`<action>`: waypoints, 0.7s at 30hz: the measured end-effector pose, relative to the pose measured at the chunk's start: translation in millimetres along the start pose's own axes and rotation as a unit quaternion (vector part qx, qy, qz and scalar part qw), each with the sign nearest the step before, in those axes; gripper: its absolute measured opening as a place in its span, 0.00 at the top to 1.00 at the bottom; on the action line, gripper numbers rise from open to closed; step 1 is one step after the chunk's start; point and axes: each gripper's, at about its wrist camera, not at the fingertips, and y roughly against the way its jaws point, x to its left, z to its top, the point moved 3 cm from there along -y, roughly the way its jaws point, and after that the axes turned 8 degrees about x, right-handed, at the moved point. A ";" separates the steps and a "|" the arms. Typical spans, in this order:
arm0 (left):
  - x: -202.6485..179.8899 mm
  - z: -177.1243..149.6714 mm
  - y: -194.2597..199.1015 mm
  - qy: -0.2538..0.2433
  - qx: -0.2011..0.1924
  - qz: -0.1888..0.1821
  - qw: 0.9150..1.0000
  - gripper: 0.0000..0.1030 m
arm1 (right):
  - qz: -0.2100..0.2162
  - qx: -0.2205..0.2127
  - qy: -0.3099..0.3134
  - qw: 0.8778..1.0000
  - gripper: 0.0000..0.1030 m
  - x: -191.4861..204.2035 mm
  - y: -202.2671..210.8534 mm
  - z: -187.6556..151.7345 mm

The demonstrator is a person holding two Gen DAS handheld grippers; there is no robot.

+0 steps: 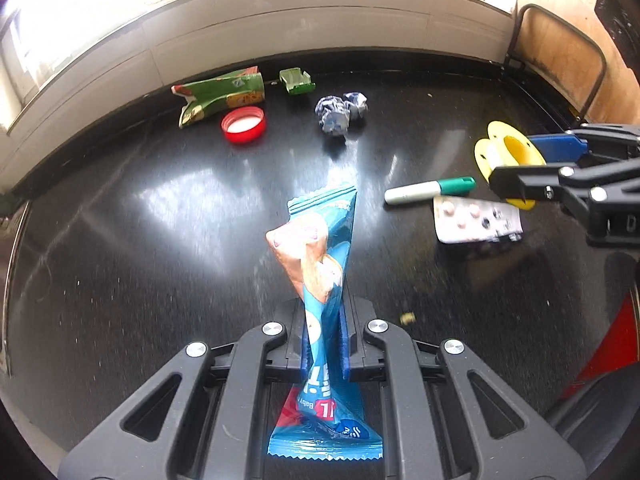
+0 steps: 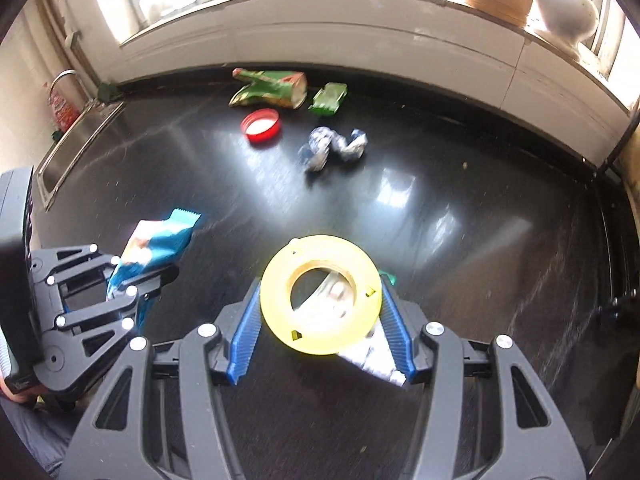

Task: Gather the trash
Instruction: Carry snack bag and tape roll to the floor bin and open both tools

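Observation:
My left gripper (image 1: 325, 308) is shut on a blue and orange snack wrapper (image 1: 320, 240), which stands up between the pads above the black countertop (image 1: 120, 240). The right wrist view shows the same gripper (image 2: 158, 286) and wrapper (image 2: 160, 240) at the left. My right gripper (image 2: 320, 280) is shut on a yellow spool (image 2: 280, 320), its blue pads against the rim on both sides. In the left wrist view that gripper (image 1: 516, 160) and spool (image 1: 486, 152) hang at the right, over a blister pack (image 1: 472, 218) and a green marker (image 1: 432, 189).
At the back of the counter lie a crushed green carton (image 1: 220, 96), a red cap (image 1: 244, 125), a small green box (image 1: 297, 81) and crumpled paper (image 1: 340, 114). A steel sink (image 2: 72, 148) is set in at the left. A white wall ledge (image 2: 320, 36) runs behind.

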 end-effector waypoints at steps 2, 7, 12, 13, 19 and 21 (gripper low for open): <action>0.6 -5.0 2.3 0.003 0.000 0.000 1.000 0.90 | 0.001 0.000 0.001 1.000 0.47 4.7 3.3 -6.4; 5.7 -16.2 14.8 0.006 -0.012 0.008 1.000 0.90 | 0.000 -0.009 0.005 1.000 0.47 17.4 13.7 -10.5; 29.8 -31.7 32.5 0.030 -0.025 0.029 0.999 0.90 | 0.006 -0.021 0.031 0.999 0.47 45.0 22.1 0.4; 40.1 -38.1 38.4 0.042 -0.027 0.039 0.998 0.90 | 0.010 -0.024 0.040 0.999 0.47 55.0 23.4 4.3; 102.7 -84.1 70.2 0.121 -0.035 0.092 0.988 0.90 | 0.051 -0.022 0.125 0.991 0.47 140.7 17.4 26.7; 126.6 -107.0 80.3 0.155 -0.032 0.113 0.981 0.90 | 0.072 -0.016 0.164 0.984 0.47 179.6 12.8 31.1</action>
